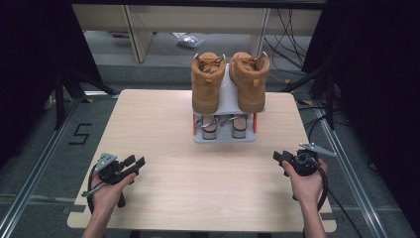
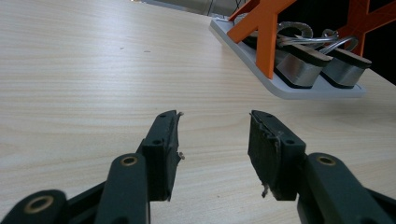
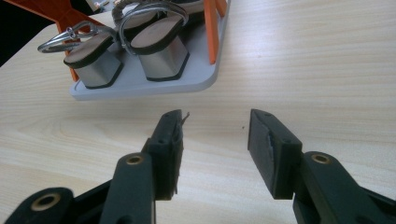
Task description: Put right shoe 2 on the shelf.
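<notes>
both grippers, left gripper (image 1: 132,164) and right gripper (image 1: 281,158), rest low on the counter (image 1: 163,124) with jaws released and empty, well apart from the sandals (image 1: 224,127) on the rack's (image 1: 226,138) bottom shelf under the boots (image 1: 230,79); a careless reach could knock the rack.

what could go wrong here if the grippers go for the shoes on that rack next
The tan boots sit on the top shelf of the small rack, toes jutting past its front edge, so a nudge might tip one off. The heeled sandals are tucked under that shelf between orange supports, so a gripper reaching in could catch a support or snag a strap. The left gripper and right gripper are both open and empty, low by the near corners of the table.
</notes>
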The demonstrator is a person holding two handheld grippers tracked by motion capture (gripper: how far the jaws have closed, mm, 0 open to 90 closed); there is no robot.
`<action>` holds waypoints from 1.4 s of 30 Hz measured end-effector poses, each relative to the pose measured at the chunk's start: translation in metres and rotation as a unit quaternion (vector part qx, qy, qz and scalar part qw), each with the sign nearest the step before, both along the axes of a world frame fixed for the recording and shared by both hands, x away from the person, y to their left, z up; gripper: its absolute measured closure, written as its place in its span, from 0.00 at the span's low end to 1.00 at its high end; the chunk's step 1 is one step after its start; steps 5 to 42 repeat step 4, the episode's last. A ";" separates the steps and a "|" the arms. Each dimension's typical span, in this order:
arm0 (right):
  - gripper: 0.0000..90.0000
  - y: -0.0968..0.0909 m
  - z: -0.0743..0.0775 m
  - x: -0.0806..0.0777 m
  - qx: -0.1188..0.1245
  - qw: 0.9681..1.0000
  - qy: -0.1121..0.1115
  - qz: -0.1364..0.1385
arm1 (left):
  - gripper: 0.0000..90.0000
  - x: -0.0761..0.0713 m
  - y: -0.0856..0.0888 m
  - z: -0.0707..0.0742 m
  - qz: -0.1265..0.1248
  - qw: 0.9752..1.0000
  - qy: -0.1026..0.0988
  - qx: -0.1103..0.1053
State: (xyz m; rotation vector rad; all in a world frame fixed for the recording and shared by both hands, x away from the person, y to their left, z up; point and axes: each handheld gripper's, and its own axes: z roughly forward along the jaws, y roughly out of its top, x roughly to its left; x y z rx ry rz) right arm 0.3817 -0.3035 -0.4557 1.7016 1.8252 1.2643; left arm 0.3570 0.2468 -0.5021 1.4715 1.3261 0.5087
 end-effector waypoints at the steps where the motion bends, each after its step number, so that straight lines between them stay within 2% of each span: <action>1: 0.62 0.001 0.001 -0.001 0.002 1.000 0.008 -0.004 | 0.58 0.000 0.000 0.000 -0.001 1.000 -0.001 0.000; 2: 0.61 0.000 0.001 -0.002 0.006 1.000 0.011 -0.006 | 0.58 0.000 -0.001 0.000 -0.002 1.000 -0.002 0.000; 3: 0.61 -0.002 0.000 -0.002 -0.002 1.000 0.002 0.001 | 0.58 -0.001 -0.001 0.000 -0.004 1.000 -0.003 0.000; 4: 0.60 -0.002 0.000 -0.002 -0.004 1.000 0.006 -0.003 | 0.58 -0.001 -0.002 0.000 -0.006 1.000 -0.008 -0.002; 42: 0.60 -0.002 0.000 -0.002 -0.004 1.000 0.006 -0.003 | 0.58 -0.001 -0.002 0.000 -0.006 1.000 -0.008 -0.002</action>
